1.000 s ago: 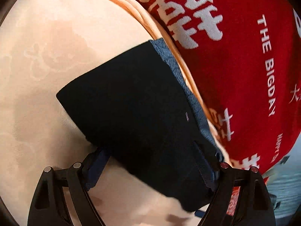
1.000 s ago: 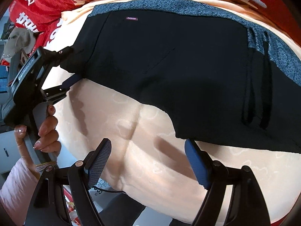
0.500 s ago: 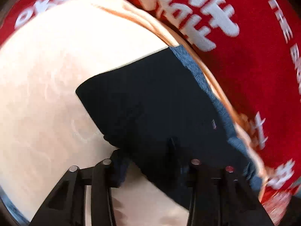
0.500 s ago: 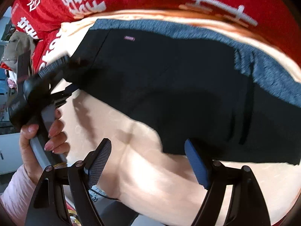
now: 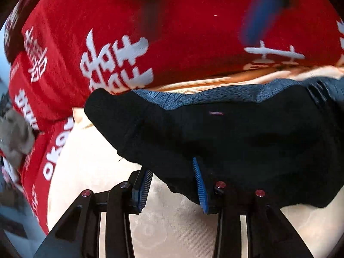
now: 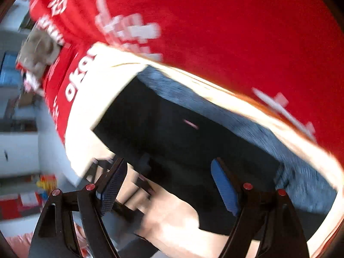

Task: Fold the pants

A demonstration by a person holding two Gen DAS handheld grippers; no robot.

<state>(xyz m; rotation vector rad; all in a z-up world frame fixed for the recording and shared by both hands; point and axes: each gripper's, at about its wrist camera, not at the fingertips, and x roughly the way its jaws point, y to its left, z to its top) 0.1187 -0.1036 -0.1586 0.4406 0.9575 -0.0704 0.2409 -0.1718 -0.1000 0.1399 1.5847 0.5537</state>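
The pants [image 5: 247, 142] are black, matte cloth with a heathered blue-grey waistband and a small pink label, lying on a cream patterned sheet [image 5: 90, 163] beside a red fleece blanket [image 5: 182, 43] with white lettering. The left gripper [image 5: 172, 185] is closing, its 2 ribbed blue pads pinching a bunched fold at the near edge. The right gripper [image 6: 167, 189] is spread wide over the pants' near edge, gripping nothing.
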